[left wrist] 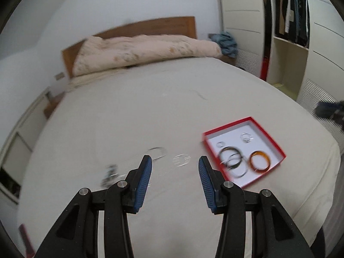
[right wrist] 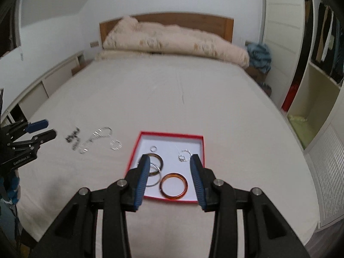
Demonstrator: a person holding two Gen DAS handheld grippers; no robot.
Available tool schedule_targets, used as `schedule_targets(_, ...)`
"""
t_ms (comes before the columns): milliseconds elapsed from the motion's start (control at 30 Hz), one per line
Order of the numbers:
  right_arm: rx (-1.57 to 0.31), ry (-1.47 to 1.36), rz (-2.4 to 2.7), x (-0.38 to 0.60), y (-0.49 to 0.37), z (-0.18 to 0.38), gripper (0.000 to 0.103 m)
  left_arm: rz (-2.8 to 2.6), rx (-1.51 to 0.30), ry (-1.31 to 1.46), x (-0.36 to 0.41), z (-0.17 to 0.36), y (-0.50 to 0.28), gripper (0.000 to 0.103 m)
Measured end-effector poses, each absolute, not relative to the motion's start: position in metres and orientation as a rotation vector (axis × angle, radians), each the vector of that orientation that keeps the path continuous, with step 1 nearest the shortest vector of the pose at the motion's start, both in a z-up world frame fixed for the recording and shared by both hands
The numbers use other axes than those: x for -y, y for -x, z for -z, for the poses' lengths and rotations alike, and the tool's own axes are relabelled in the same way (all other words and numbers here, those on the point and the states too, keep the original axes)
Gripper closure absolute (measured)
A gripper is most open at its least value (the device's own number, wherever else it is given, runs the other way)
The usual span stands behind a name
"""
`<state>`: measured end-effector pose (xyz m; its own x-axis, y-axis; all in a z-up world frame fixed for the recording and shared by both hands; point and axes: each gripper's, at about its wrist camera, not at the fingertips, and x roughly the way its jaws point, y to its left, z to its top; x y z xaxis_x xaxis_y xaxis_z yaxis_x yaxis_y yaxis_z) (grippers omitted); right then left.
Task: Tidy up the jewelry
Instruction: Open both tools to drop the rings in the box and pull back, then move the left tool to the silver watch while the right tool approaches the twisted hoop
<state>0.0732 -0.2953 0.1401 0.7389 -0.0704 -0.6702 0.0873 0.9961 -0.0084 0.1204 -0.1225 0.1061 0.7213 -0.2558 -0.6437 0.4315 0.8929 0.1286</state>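
Observation:
A red shallow box (left wrist: 277,146) (right wrist: 137,144) with a white floor lies on the bed. In it are an orange bangle (left wrist: 259,161) (right wrist: 173,186), a dark bangle (left wrist: 231,157) (right wrist: 158,163), a thin silver bangle (right wrist: 155,180), a small ring (right wrist: 153,148) and a silver chain piece (left wrist: 246,137) (right wrist: 185,154). Loose on the sheet left of the box lie a clear beaded bracelet (left wrist: 182,160) (right wrist: 115,144), silver chains (left wrist: 158,151) (right wrist: 96,138) and a dark piece (left wrist: 108,175) (right wrist: 72,136). My left gripper (left wrist: 175,163) (right wrist: 46,129) is open and empty above the loose bracelet. My right gripper (right wrist: 169,161) is open and empty above the box.
The bed sheet (right wrist: 172,99) is wide and pale. A folded beige duvet (right wrist: 172,40) lies against the wooden headboard (right wrist: 225,25). An open wardrobe (left wrist: 288,32) with hanging clothes stands to the right. A low white cabinet (right wrist: 43,86) runs along the left wall.

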Motion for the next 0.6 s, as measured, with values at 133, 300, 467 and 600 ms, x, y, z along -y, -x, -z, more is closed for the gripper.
schedule_targets(133, -0.66, -0.01, 0.071, 0.271, -0.034, -0.175, 0.066, 0.286, -0.614, -0.277, 0.057, -0.132, -0.083, 0.052)
schedule_targets(300, -0.573, 0.005, 0.04, 0.238, 0.008, -0.211, 0.066, 0.17, -0.566, -0.253, -0.01, -0.154, -0.035, 0.044)
schedule_targets(467, -0.503, 0.017, 0.001, 0.21, 0.042, -0.235, 0.066, 0.099, -0.542, -0.186, -0.053, -0.162, 0.001, 0.033)
schedule_targets(600, -0.472, 0.018, -0.036, 0.19, 0.055, -0.243, 0.066, 0.074, -0.534, -0.139, -0.078, -0.164, 0.021, 0.033)
